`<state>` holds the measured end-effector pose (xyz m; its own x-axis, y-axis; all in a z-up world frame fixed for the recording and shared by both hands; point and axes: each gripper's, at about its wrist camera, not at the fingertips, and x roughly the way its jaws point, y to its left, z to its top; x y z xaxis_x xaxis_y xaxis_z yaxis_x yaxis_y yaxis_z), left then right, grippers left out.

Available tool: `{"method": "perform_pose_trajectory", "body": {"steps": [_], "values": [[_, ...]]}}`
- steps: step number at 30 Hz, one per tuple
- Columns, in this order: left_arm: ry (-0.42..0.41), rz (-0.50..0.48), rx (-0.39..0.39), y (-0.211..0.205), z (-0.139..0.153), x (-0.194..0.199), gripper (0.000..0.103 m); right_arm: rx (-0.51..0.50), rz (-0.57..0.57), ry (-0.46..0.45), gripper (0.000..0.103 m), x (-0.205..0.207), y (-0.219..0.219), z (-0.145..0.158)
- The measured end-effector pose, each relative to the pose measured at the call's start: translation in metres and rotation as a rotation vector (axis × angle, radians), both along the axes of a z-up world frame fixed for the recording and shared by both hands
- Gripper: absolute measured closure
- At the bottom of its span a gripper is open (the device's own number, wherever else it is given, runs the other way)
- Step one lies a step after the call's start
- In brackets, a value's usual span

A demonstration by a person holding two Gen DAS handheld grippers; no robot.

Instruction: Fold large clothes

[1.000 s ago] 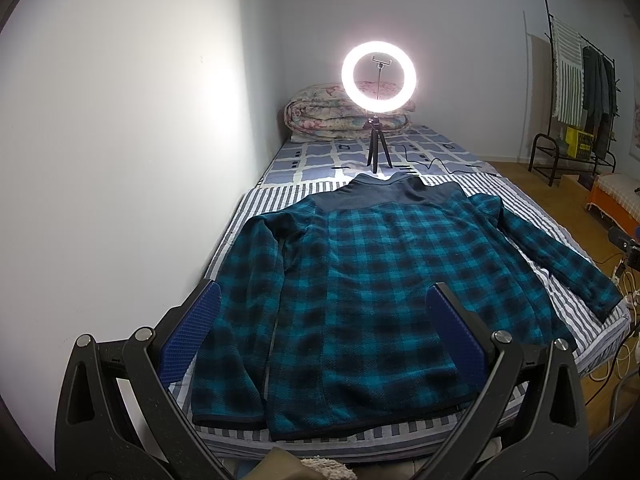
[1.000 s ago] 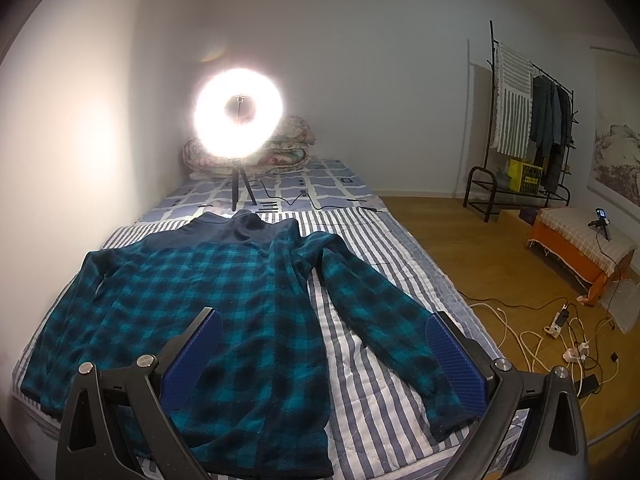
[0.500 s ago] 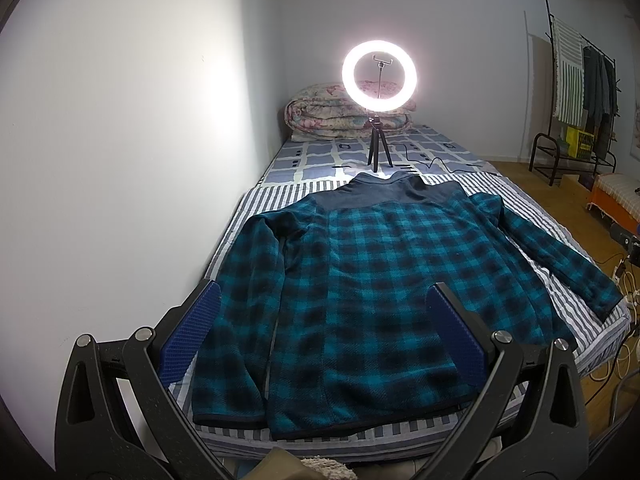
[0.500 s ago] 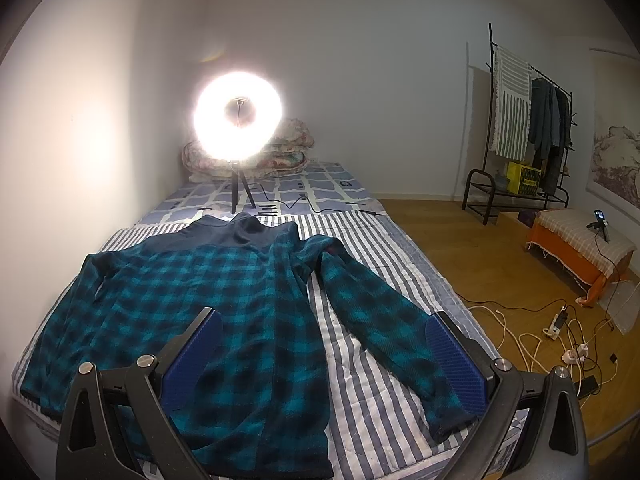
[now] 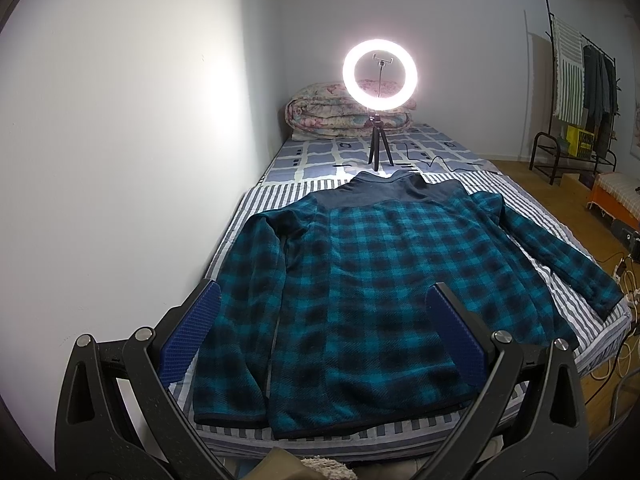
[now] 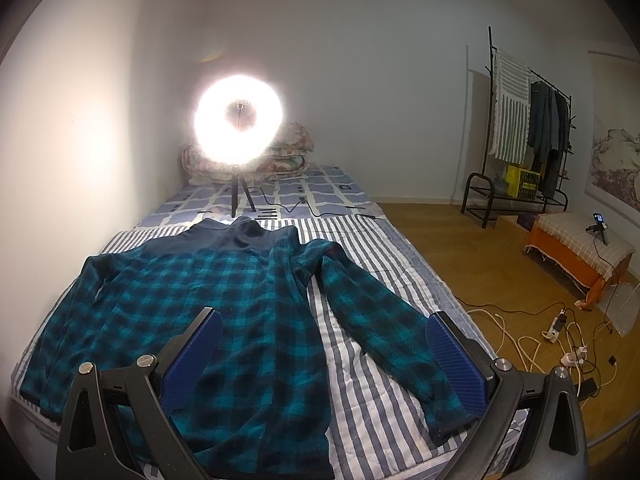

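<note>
Teal-and-black plaid fleece jacket [image 5: 380,280] is lying flat, back side up, on the striped bedsheet [image 6: 360,400], collar pointing toward the ring light [image 5: 380,74]. One sleeve is lying tucked alongside the body by the wall; the other sleeve [image 6: 384,332] is angling out toward the bed's open edge, cuff near the mattress corner. Left gripper [image 5: 324,340] is hovering above the jacket's hem, jaws spread wide, gripping nothing. Right gripper [image 6: 324,356] is hovering over the hem and the outstretched sleeve, jaws equally wide apart, also empty. Ring light is glowing on its small tripod further up the bed, folded quilt [image 5: 336,114] sitting behind it. Clothes rack [image 6: 524,128] is standing at the far wall, white cables [image 6: 532,344] lying tangled on the wood floor.
</note>
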<state>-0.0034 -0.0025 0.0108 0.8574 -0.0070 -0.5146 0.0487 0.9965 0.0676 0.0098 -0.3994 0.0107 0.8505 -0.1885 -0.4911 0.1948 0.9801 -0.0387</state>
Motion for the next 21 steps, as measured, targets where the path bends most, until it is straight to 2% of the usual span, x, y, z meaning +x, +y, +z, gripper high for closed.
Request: {"method": "perform_pose_trajectory", "body": {"steps": [21], "values": [[0.02, 0.03, 0.016, 0.014, -0.013, 0.005, 0.0, -0.004, 0.039, -0.02, 0.0, 0.003, 0.021, 0.002]]}}
